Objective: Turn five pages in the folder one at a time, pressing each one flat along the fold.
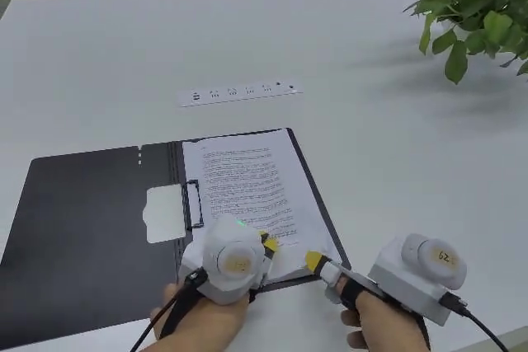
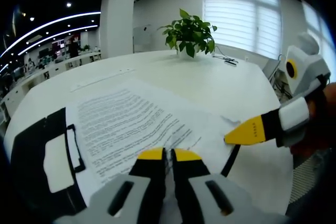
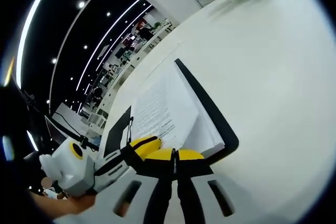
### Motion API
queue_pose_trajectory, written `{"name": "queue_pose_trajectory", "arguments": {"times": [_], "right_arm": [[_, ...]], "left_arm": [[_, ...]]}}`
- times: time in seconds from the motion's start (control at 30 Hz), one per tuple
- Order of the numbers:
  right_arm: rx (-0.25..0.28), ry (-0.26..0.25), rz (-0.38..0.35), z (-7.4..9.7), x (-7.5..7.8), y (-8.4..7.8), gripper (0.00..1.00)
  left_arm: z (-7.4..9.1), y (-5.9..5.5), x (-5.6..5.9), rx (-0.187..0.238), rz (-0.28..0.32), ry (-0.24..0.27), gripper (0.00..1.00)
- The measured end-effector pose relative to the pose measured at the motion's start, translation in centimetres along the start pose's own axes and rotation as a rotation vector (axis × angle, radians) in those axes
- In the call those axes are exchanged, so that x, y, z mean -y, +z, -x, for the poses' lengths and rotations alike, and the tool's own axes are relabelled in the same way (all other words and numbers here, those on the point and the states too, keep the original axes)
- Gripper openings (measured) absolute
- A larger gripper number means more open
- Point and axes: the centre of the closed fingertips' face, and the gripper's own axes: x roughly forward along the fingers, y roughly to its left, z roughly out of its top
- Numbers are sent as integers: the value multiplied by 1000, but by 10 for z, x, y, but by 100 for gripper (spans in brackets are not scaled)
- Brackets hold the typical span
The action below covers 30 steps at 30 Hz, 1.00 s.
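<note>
The folder (image 1: 82, 220) lies open on the white counter (image 1: 396, 146), its black left cover bare and the stack of printed pages (image 1: 243, 179) on the right half, long axis running straight away from the person. Both tools sit at the near short edge of that stack. The left tool (image 2: 168, 154) has its 2 yellow tips closed together over the near edge of the top page, roughly midway along it, with nothing visibly held between them. The right tool (image 3: 175, 154) is also closed and empty, its tips at the stack's near right corner, just beside the black cover edge. That corner is the free one, and the fold lies to the left by the metal clip (image 1: 191, 204). The right tool is therefore the nearer one for lifting a page, which would have to swing leftward across the left tool; the left tool looks better placed to press along the fold afterwards (a judgement, not something seen). No page looks raised yet. The counter is smooth and roomy — a power strip (image 1: 239, 91) lies well beyond the folder and a potted plant (image 1: 474, 6) stands far off at the right, neither in the way.
</note>
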Motion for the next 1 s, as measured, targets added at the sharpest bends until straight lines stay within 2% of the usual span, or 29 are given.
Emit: {"name": "queue_pose_trajectory", "arguments": {"times": [0.17,0.27,0.33,0.37,0.43,0.5,0.53,0.57,0.6,0.73,0.9,0.93,1.0], "right_arm": [[22,-6,53,1,-2,1,0],[31,-2,65,3,-3,1,0],[39,3,69,4,-4,3,0],[40,5,75,4,-5,3,0],[47,14,79,6,-7,5,0],[57,24,95,8,-11,6,0],[62,33,100,9,-14,7,0],[66,40,107,10,-17,8,0],[70,47,121,12,-20,8,0],[84,75,151,16,-31,9,0],[102,139,232,23,-58,11,0],[102,144,239,23,-60,10,0],[110,172,276,26,-74,10,0]], "left_arm": [[0,1,0,-14,20,1,4],[3,1,1,-22,101,-6,6],[6,1,2,-32,114,-14,10],[9,0,4,-38,169,-27,11],[14,0,1,-52,220,-18,13],[22,2,-4,-43,209,-12,17],[27,5,-5,-20,191,-14,19],[30,4,-8,-21,179,-8,21],[35,4,-11,-26,179,-2,22],[54,6,-20,10,184,7,26],[77,7,-27,32,164,5,27],[81,9,-28,45,154,-2,27],[93,7,-32,50,112,-4,29]]}}
